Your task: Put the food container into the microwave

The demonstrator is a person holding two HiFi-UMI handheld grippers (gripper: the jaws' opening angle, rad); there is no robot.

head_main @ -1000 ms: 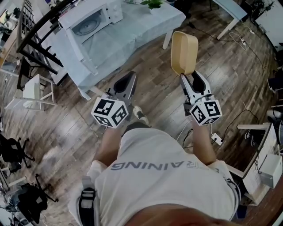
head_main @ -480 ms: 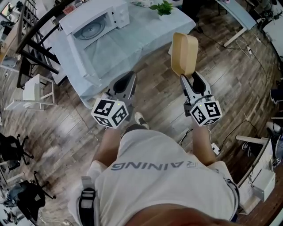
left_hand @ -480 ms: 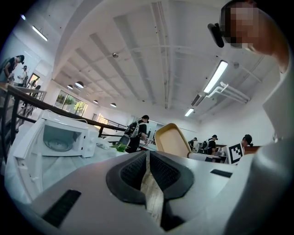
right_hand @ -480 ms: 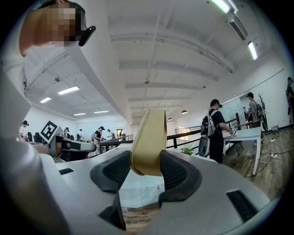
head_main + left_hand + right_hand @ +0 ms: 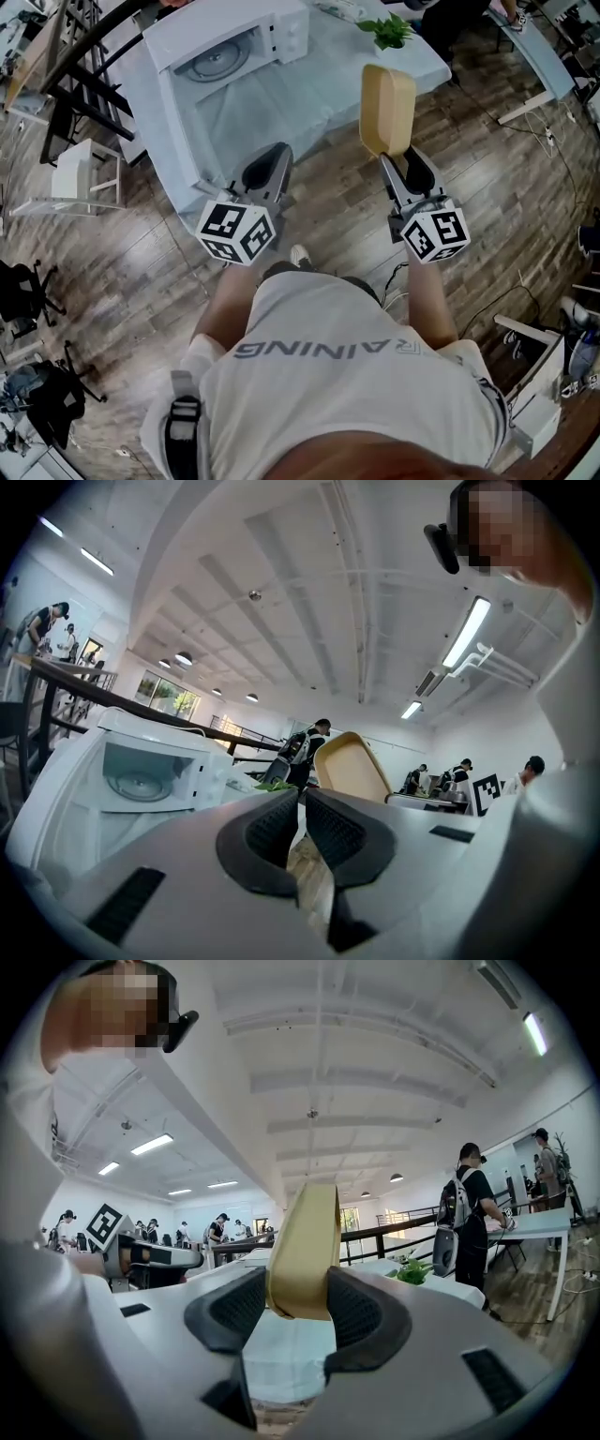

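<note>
Can't read the microwave (image 5: 225, 42) controls from the head view, and losing the top of its white casing past the frame edge. Can see into the cavity past the open door: round glass turntable (image 5: 211, 64) inside. Getting only the thin rim of the food container (image 5: 305, 1241) in the right gripper view, edge-on, with its lower end buried between the pads. Reading the right gripper (image 5: 300, 1312) as pinching it there, ribbed black pads (image 5: 230, 1312) pressing both faces. Holding it upright in the air over the near edge of the counter (image 5: 309, 94), right of the microwave and apart from it. Looks like a tan, matte, shallow tray: rounded rectangle, raised lip, hollow side towards the left gripper (image 5: 302, 794). Reading that one as pressed together with nothing in it; just a sliver of floor through the slit lower down. Seeing smooth pale cloth draped over the counter, a small leafy plant (image 5: 389, 30) at its far end, and wood-plank floor (image 5: 122, 253) below.
</note>
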